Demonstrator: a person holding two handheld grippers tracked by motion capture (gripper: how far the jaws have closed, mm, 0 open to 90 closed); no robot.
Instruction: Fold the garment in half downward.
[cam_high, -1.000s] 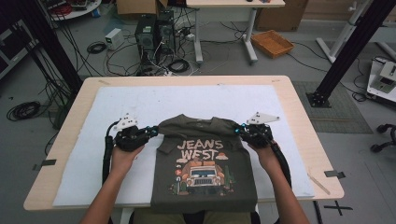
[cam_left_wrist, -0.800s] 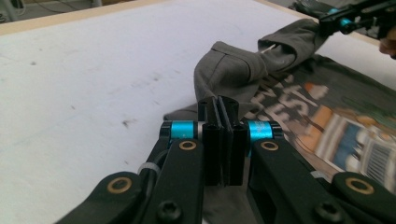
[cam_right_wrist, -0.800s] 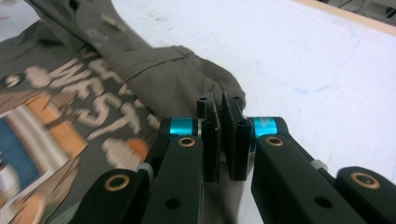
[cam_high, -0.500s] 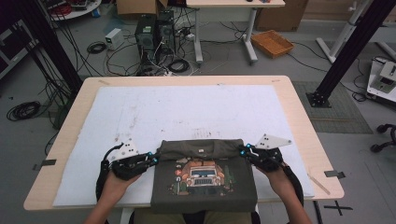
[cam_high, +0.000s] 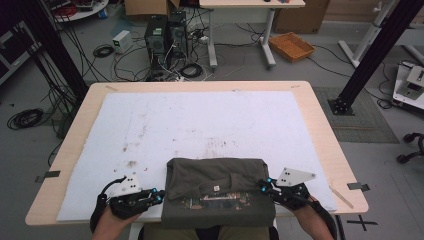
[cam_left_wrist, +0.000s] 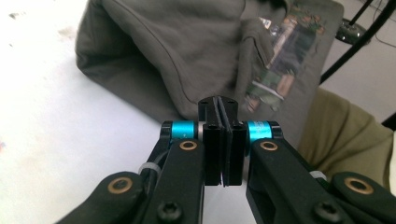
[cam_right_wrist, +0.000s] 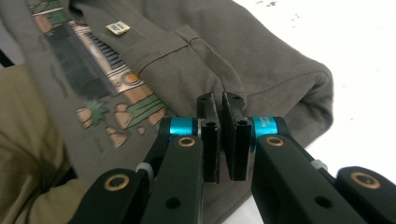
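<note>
The folded olive-grey cotton T-shirt (cam_high: 217, 192) lies at lower centre, one fold seemingly done. Left claw (cam_high: 159, 195) pinched empty; right claw (cam_high: 263, 184) barely parted. Next: regrip edges.

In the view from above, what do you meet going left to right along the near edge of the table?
Left tongs → folded olive T-shirt → right tongs → strip of black tape on the table's right edge.
</note>
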